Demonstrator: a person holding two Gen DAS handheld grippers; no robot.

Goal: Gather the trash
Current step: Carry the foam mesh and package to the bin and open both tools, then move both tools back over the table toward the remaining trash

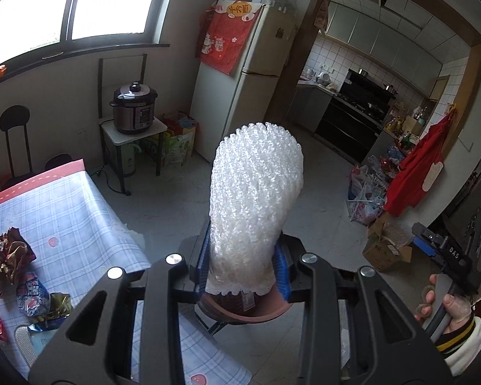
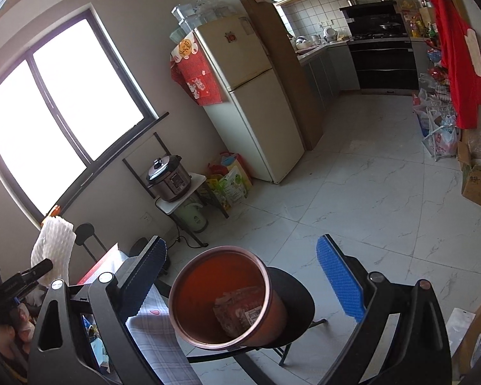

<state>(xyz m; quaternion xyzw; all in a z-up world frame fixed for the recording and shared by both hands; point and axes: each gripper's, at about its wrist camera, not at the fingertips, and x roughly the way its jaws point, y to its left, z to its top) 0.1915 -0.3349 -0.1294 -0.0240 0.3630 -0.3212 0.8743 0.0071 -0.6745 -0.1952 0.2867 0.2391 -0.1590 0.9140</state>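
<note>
My left gripper (image 1: 245, 266) is shut on a white foam fruit net (image 1: 255, 202), which stands upright between its blue pads above a brown bin (image 1: 240, 309). In the right wrist view the same foam net (image 2: 53, 247) shows at far left. My right gripper (image 2: 240, 272) is open and empty, its blue pads on either side of the brown bin (image 2: 227, 298). The bin stands on a black stool (image 2: 295, 301) and holds a crumpled wrapper (image 2: 240, 311). Several crumpled wrappers (image 1: 11, 253) lie on the table with the checked cloth (image 1: 80, 211).
A fridge (image 1: 240, 93) stands by the kitchen doorway. A pressure cooker (image 1: 134, 107) sits on a small stand. Black chairs (image 1: 16, 141) stand behind the table. Cardboard boxes (image 1: 384, 250) and bags (image 1: 365, 195) lie on the floor at right.
</note>
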